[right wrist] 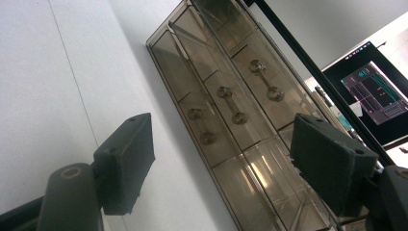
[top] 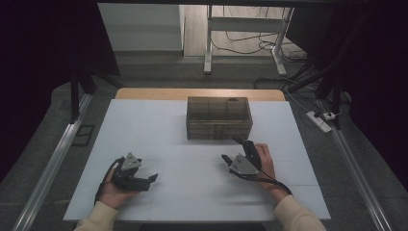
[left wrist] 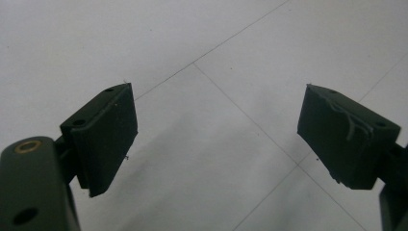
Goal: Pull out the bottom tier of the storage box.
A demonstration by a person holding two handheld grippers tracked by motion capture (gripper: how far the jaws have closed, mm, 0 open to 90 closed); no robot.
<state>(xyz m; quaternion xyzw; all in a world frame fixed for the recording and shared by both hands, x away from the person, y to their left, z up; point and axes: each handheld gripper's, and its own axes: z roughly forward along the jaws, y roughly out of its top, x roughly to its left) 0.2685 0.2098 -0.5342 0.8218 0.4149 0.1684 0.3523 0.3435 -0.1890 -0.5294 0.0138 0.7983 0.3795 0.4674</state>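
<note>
The right gripper (top: 233, 150) has its fingers (right wrist: 126, 161) spread wide with nothing between them; in the right gripper view they frame a smoky see-through drawer box (right wrist: 231, 110) just ahead, its three small drawer fronts each carrying a dumbbell-shaped handle (right wrist: 232, 105). No brand, label or lettering can be read on the box. From the high view the box (top: 219, 118) stands toward the far edge of the desk (top: 144, 130), about midway between the left and right edges, and the right gripper lies near its front right corner without touching it. The left gripper (top: 153, 178) rests near the front left corner of the desk, well apart from the box, fingers (left wrist: 103, 137) likewise spread and empty over the bare white surface. A screen (right wrist: 377, 94) glows beyond the box, its writing too small to read.
</note>
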